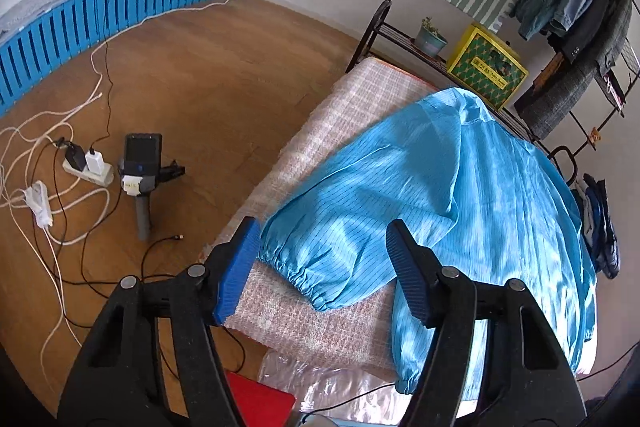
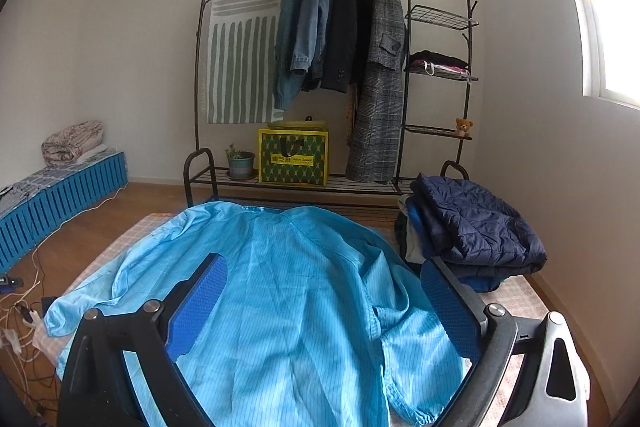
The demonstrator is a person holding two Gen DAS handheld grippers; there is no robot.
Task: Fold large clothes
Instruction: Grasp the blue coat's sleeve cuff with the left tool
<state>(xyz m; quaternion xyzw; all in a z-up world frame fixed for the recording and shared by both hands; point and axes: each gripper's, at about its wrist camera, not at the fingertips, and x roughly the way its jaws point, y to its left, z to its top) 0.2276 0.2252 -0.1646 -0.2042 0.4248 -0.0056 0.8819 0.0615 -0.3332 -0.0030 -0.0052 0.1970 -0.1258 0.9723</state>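
A large light-blue striped jacket (image 1: 460, 187) lies spread on a checked mat (image 1: 352, 99) on the floor; it also shows in the right wrist view (image 2: 296, 291). Its left sleeve, ending in an elastic cuff (image 1: 304, 279), lies across the mat's near side. My left gripper (image 1: 322, 267) is open and empty, hovering above that cuff. My right gripper (image 2: 324, 303) is open and empty, above the middle of the jacket's body.
A stack of folded clothes topped by a navy quilted jacket (image 2: 476, 223) sits on the mat's right side. A clothes rack (image 2: 408, 67) with hanging coats stands behind. Cables, a power strip (image 1: 86, 169) and a handheld device (image 1: 142, 171) lie on the wooden floor at left. A blue pallet bed (image 1: 112, 7) lines the wall.
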